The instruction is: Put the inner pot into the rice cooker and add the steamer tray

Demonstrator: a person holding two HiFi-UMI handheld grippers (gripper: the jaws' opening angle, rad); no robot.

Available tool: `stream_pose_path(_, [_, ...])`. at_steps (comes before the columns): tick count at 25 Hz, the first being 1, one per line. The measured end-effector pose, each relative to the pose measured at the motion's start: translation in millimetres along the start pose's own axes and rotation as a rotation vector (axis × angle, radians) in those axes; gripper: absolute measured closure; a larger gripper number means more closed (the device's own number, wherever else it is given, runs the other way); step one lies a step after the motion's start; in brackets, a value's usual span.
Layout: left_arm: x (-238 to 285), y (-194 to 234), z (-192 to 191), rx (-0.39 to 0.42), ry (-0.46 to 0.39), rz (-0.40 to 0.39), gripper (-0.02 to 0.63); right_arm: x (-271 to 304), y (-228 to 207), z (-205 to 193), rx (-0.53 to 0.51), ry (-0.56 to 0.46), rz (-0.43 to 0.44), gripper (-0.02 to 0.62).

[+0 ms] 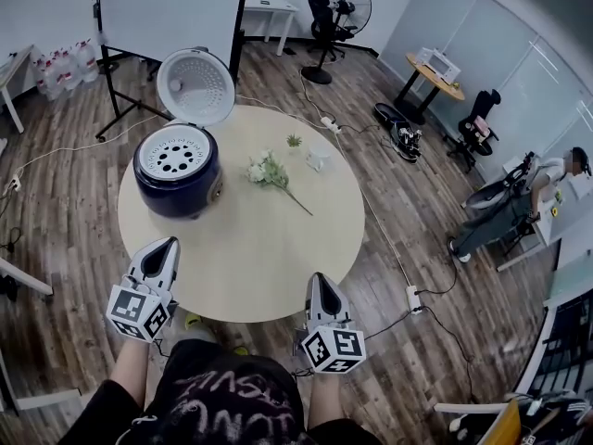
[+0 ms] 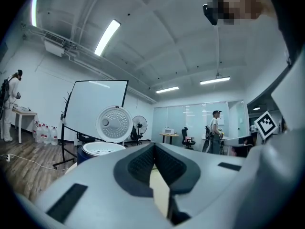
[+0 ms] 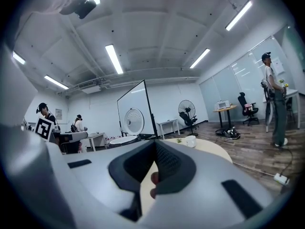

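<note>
Steamer tray (image 1: 174,151), head view: white perforated disc sits in mouth of rice cooker (image 1: 178,191), lid (image 1: 195,86) up. Inner pot hidden under tray, likely in. Task looks done; nothing left for you that pictures show. Your left gripper (image 1: 169,244) and right gripper (image 1: 317,281) at near edge of round table (image 1: 278,267), well apart from cooker. Flower sprig (image 1: 269,170), small cup (image 1: 318,160) mid-table. Wood floor, cables, fan (image 1: 343,3).
Left gripper view: jaws pressed together, holding nothing.
Right gripper view: same, closed and empty; people at desks beyond.
</note>
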State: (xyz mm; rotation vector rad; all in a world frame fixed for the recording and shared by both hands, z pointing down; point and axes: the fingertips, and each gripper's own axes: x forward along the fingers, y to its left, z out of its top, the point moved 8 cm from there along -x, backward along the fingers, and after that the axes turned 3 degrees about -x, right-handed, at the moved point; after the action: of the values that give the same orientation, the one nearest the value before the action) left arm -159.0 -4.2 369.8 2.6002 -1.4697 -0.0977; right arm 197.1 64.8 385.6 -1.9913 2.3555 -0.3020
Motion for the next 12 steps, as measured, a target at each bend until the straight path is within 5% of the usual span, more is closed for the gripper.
stream_pose_path(12, [-3.3, 6.4, 2.2, 0.045, 0.014, 0.035, 0.595, 0.2, -4.9, -2.7, -0.007, 0.015, -0.029, 0.592])
